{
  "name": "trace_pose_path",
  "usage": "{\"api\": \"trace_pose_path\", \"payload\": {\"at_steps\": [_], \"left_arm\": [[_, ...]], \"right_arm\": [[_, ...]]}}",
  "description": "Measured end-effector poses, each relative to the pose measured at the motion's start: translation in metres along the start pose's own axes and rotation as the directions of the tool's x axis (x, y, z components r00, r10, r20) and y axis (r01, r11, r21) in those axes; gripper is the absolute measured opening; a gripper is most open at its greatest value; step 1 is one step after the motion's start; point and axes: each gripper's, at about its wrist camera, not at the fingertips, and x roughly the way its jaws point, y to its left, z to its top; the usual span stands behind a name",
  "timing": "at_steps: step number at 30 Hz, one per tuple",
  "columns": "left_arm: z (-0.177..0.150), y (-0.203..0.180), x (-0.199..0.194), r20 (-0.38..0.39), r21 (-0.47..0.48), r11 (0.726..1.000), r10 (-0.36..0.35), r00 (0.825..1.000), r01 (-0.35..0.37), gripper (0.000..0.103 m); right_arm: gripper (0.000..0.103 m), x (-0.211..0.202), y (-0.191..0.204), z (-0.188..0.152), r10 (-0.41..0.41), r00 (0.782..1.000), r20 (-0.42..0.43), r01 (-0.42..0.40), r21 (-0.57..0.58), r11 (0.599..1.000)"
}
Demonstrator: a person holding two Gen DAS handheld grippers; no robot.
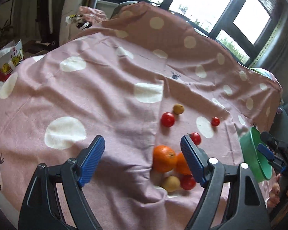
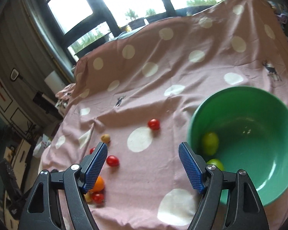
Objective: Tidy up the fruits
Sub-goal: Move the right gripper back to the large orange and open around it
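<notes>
Hiding a second orange [image 1: 182, 163]: left tongs [image 1: 143, 161], spread.

I see a pink sheet [image 1: 109, 95] with white dots and small deer prints, wrinkled, covering the whole surface. On it lie four red tomatoes: one [image 1: 167, 119] beside a small yellowish fruit [image 1: 178, 108], the others scattered nearby. Closer to me, two oranges [image 1: 164, 158] touch another yellowish fruit [image 1: 170, 183]. A green bowl [image 2: 259, 115] sits at the right.
</notes>
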Motion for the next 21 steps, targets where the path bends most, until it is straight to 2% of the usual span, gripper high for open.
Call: {"api": "trace_pose_path", "payload": {"at_steps": [2, 4, 7, 12, 16, 19, 21], "left_arm": [[0.001, 0.006, 0.006, -0.006, -0.038, 0.999, 0.023, 1.0, -0.023, 0.079], [0.0, 0.006, 0.005, -0.003, -0.044, 0.999, 0.009, 1.0, -0.009, 0.076], [0.001, 0.002, 0.0, 0.021, -0.033, 0.999, -0.016, 1.0, 0.017, 0.075], [0.001, 0.001, -0.003, 0.039, -0.023, 0.999, -0.027, 0.999, 0.028, 0.071], [0.001, -0.001, -0.004, 0.046, -0.006, 1.0, -0.023, 0.999, 0.023, 0.071], [0.0, -0.002, -0.004, 0.049, -0.002, 1.0, -0.024, 0.998, 0.024, 0.071], [-0.001, -0.003, -0.004, 0.052, 0.003, 1.0, -0.027, 0.998, 0.027, 0.07]], "right_arm": [[0.078, 0.017, 0.018, -0.007, 0.076, 0.995, -0.071, -0.078, -0.024, 0.997], [0.076, 0.037, 0.037, -0.015, 0.148, 0.978, -0.149, -0.155, -0.036, 0.987], [0.067, 0.068, 0.06, -0.028, 0.196, 0.949, -0.247, -0.211, -0.036, 0.977], [0.061, 0.099, 0.082, -0.051, 0.186, 0.921, -0.342, -0.216, -0.053, 0.975], [0.057, 0.107, 0.082, -0.06, 0.13, 0.924, -0.359, -0.171, -0.082, 0.982], [0.051, 0.115, 0.078, -0.064, 0.161, 0.904, -0.395, -0.194, -0.044, 0.98], [0.05, 0.115, 0.075, -0.064, 0.172, 0.908, -0.381, -0.199, -0.032, 0.979]]}}
